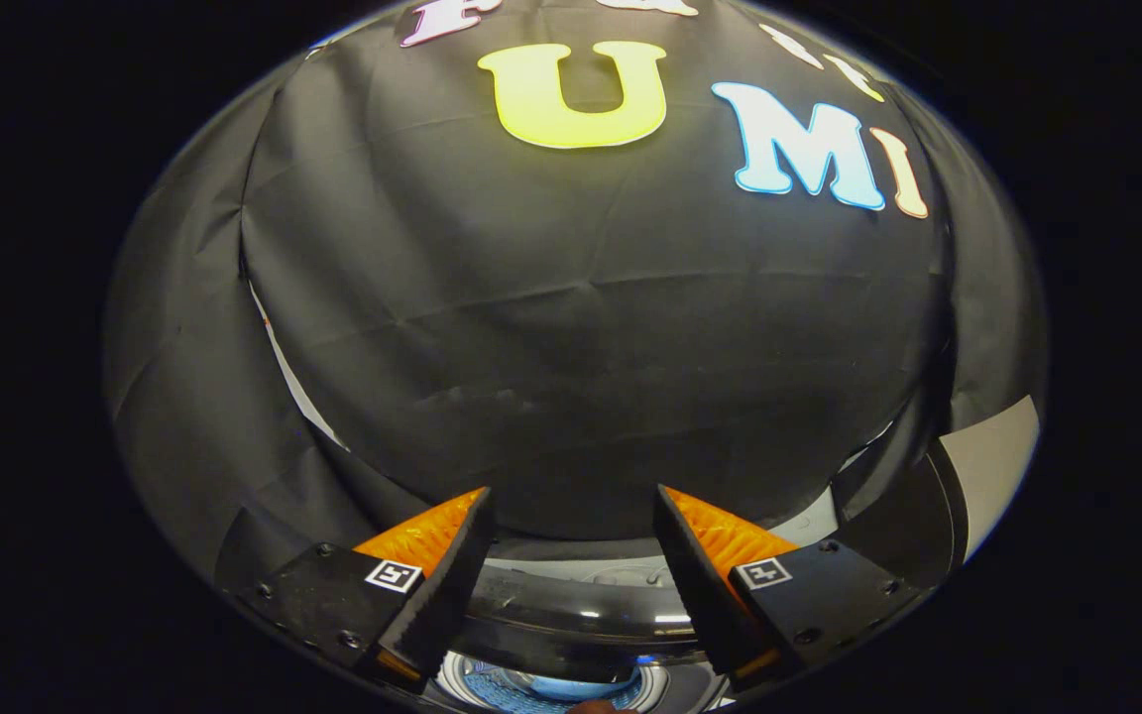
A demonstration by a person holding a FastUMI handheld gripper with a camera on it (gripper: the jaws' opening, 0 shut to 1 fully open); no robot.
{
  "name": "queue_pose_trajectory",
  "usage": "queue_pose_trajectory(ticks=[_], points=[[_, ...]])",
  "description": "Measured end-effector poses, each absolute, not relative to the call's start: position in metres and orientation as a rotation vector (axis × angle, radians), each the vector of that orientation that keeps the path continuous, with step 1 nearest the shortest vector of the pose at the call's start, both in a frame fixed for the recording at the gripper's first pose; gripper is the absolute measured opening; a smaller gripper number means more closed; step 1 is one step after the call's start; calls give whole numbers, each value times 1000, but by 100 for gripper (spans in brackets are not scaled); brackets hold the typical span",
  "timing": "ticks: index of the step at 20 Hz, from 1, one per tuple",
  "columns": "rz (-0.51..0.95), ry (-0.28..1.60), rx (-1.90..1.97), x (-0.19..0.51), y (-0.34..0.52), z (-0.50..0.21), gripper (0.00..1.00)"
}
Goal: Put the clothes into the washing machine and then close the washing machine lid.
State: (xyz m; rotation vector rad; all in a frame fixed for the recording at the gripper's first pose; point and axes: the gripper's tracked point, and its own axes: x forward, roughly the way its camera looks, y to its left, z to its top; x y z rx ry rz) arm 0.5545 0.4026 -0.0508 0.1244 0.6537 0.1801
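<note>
Risk, lid: the dark glossy lid (571, 620) of the washing machine (621, 573) lies just below and between the fingers. The camera looks mostly at the booth's cloth wall (581, 327), so the person has a poor sight of the lid edge. A push started from this height could, by judgement, miss the edge or slide off the shiny surface.
Risk, clothes: blue fabric (551, 686) shows low down, below the lid, seemingly inside the drum opening. If any of it lies over the rim, the lid may trap it and fail to shut. Whether it does cannot be told here.
Risk, stage: whether the lid is fully raised, half down or nearly closed is unclear from this angle, so the remaining travel is a guess.
Fingers: the gripper (571, 516) has its fingers spread wide apart, with nothing between them. No contact with lid, fabric or wall is seen.
Task thing, place: washing machine directly under the fingers; clothes beneath the lid, close to the gripper's base.
</note>
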Motion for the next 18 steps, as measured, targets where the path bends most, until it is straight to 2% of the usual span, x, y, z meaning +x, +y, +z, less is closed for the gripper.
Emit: queue_pose_trajectory(ticks=[18], points=[[192,588,114,535,405,-47,100]])
